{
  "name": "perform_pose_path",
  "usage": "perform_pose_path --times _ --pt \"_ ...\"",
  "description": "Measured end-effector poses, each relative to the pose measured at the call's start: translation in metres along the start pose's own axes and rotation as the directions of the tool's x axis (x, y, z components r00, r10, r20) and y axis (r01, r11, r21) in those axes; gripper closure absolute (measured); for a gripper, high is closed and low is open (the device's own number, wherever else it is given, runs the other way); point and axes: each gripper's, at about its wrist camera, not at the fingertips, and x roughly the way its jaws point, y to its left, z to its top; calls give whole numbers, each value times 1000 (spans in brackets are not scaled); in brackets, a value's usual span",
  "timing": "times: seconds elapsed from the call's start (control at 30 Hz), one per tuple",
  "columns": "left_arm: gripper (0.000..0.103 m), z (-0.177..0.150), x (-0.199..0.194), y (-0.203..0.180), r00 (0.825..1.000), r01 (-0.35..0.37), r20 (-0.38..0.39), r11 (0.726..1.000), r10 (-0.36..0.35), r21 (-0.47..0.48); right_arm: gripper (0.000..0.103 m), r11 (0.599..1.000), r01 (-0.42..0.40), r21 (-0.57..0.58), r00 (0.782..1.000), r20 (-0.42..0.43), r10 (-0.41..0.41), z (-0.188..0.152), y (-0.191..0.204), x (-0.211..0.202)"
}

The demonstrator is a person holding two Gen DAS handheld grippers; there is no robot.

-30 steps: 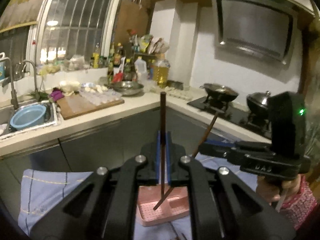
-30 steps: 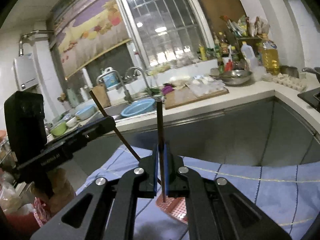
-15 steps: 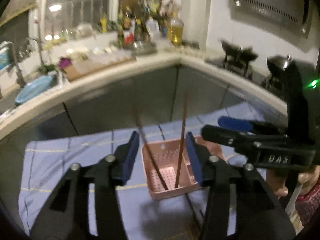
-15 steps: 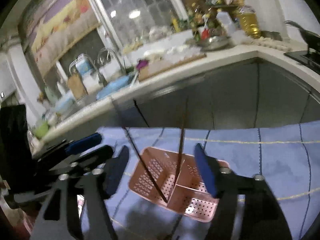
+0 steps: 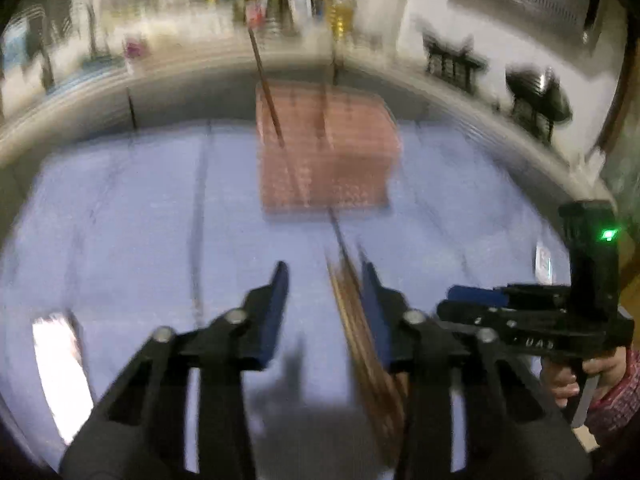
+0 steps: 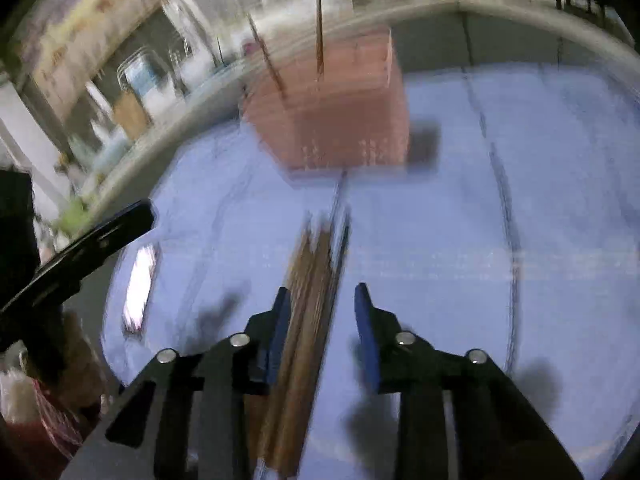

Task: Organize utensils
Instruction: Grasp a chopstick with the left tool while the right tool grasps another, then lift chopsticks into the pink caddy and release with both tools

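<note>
A pink perforated basket (image 5: 326,152) (image 6: 340,120) stands on the blue cloth with two dark chopsticks (image 5: 266,80) (image 6: 319,32) upright in it. Several brown chopsticks (image 5: 360,340) (image 6: 304,320) lie in a bundle on the cloth. My left gripper (image 5: 324,284) hangs low over the bundle, which runs along the inside of its right finger. My right gripper (image 6: 322,296) straddles the same bundle, which sits near its left finger. Both sets of jaws are closing, and the pads do not visibly press the sticks. The view is motion-blurred.
A blue cloth (image 5: 120,220) covers the table. A pale shiny object (image 5: 56,372) lies at its left edge. A small dark thing (image 6: 424,144) sits right of the basket. Behind run the kitchen counter (image 5: 180,68) and the stove with pans (image 5: 536,100). A hand (image 5: 568,380) holds the right gripper.
Both grippers let go of a chopstick each; the two sticks now stand in the basket. Both grippers dropped toward the cloth, tilted down over the bundle, and their jaws narrowed from wide.
</note>
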Motion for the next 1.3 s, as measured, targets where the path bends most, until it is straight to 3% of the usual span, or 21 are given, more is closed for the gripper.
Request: perform_pose_path --times 0.07,0.27,0.4,0.63,0.77,0.8,0.83,0.9,1.1,1.2,1.3 --pt "81 -30 24 -6 995 17 -100 1000 -18 -13 72 999 23 -22 999 -33 -24 -19 7 11" --pt "82 -68 52 -32 980 3 -201 999 5 41 74 983 130 -130 991 -5 -131 -39 27 16" --pt "82 -68 52 -39 983 -63 -165 994 76 86 74 958 228 -174 974 44 -223 -42 29 17" --pt "82 -68 51 -36 980 -86 -176 994 98 72 74 954 238 -183 971 44 -234 -43 25 20" --pt "82 -65 62 -50 971 -175 -140 974 195 143 76 940 270 -209 963 83 -258 -41 28 24" --pt "83 -63 63 -50 971 -180 -133 973 199 146 83 944 267 -195 963 83 -255 -40 23 22" --pt "91 -62 64 -48 973 -169 -134 976 187 138 86 943 274 -187 961 82 -263 -40 19 20" --pt "96 -61 61 -41 973 -163 -142 979 180 125 87 942 293 -162 956 79 -284 -39 6 14" --pt "95 -71 45 -17 971 -144 -172 982 164 120 87 947 281 -153 959 20 -281 -36 -18 5" --pt "87 -63 51 -17 967 -160 -177 976 185 150 87 939 285 -194 958 17 -287 -23 -12 15" --pt "86 -44 69 -22 965 -174 -162 965 207 194 87 935 274 -226 961 25 -275 0 -2 32"
